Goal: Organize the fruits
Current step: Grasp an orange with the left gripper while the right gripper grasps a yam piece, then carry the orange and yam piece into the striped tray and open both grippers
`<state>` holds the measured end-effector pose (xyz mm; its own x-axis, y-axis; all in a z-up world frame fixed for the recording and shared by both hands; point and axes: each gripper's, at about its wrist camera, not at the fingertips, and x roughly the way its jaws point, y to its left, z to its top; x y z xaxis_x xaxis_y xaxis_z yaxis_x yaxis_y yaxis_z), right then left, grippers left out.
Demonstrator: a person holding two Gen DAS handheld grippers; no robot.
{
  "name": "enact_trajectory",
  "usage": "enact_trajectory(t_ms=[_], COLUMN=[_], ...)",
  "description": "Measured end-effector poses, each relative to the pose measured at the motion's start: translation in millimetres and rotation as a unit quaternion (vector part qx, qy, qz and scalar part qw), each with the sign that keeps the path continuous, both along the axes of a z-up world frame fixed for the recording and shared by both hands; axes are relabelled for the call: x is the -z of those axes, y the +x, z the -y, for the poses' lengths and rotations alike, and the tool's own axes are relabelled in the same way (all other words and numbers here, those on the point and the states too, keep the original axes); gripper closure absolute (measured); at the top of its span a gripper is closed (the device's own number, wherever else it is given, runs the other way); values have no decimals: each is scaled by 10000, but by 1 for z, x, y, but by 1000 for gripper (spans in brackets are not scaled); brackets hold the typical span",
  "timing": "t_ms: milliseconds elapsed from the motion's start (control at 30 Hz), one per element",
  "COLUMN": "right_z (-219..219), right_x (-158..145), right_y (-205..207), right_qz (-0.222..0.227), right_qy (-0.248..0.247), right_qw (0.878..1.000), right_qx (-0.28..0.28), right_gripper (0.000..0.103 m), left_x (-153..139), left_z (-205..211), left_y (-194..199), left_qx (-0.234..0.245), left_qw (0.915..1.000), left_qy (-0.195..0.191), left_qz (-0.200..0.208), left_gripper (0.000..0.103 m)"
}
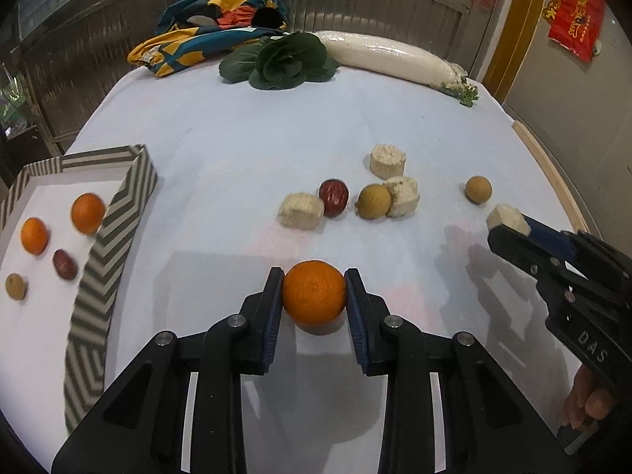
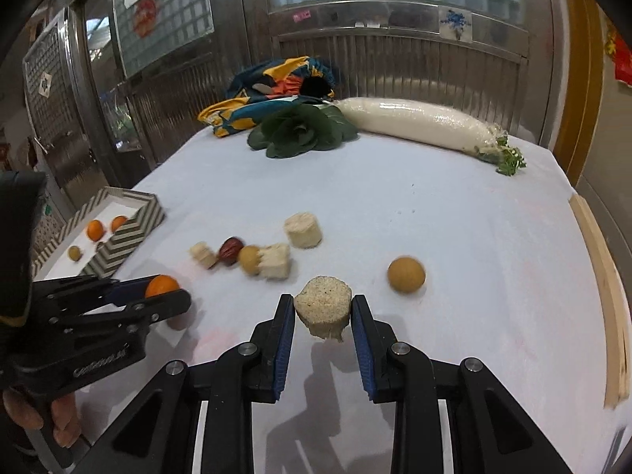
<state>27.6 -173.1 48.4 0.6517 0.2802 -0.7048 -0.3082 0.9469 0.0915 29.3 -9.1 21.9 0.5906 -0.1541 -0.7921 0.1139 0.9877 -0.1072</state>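
Note:
My left gripper (image 1: 314, 296) is shut on an orange (image 1: 315, 293), held just above the white tablecloth (image 1: 237, 150). My right gripper (image 2: 323, 316) is shut on a pale sugarcane chunk (image 2: 323, 310), lifted off the cloth. Each gripper shows in the other's view: the right one (image 1: 509, 223) at the far right, the left one (image 2: 166, 292) at the lower left. A striped tray (image 1: 106, 245) on the left holds two oranges (image 1: 87, 213), a red date (image 1: 65, 264) and a longan (image 1: 15, 286). In mid-table lie three sugarcane chunks (image 1: 301, 211), a red date (image 1: 333, 197) and a longan (image 1: 373, 201). Another longan (image 1: 478, 189) sits apart on the right.
At the table's far end lie a green leafy vegetable (image 1: 284, 61), a wrapped white radish (image 1: 387, 57) and a colourful cloth bag (image 1: 213, 35). A wooden strip (image 2: 608, 308) runs along the right edge. Metal panels stand behind the table.

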Motion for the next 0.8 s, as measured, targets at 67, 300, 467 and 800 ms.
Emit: enact_trajectory(t_ms=[67, 300, 467, 800], right_z=[-4, -17, -28, -57], right_x=[2, 3, -1, -10], right_y=[-9, -28, -37, -49], right_qz=[-7, -41, -3, 95], right_qy=[20, 242, 378, 412], right_qw=[10000, 9997, 9993, 9987], right_qx=[22, -22, -67, -302], right_gripper=[75, 75, 75, 75], left_x=[-1, -11, -16, -30], left_z=[-2, -14, -24, -36], left_y=[-7, -27, -36, -50], left_qx=[-45, -152, -249, -343], left_qw=[10000, 9993, 9988, 9972], left_qy=[66, 241, 293, 362], left_qz=[46, 224, 317, 557], left_gripper=[73, 73, 73, 73])
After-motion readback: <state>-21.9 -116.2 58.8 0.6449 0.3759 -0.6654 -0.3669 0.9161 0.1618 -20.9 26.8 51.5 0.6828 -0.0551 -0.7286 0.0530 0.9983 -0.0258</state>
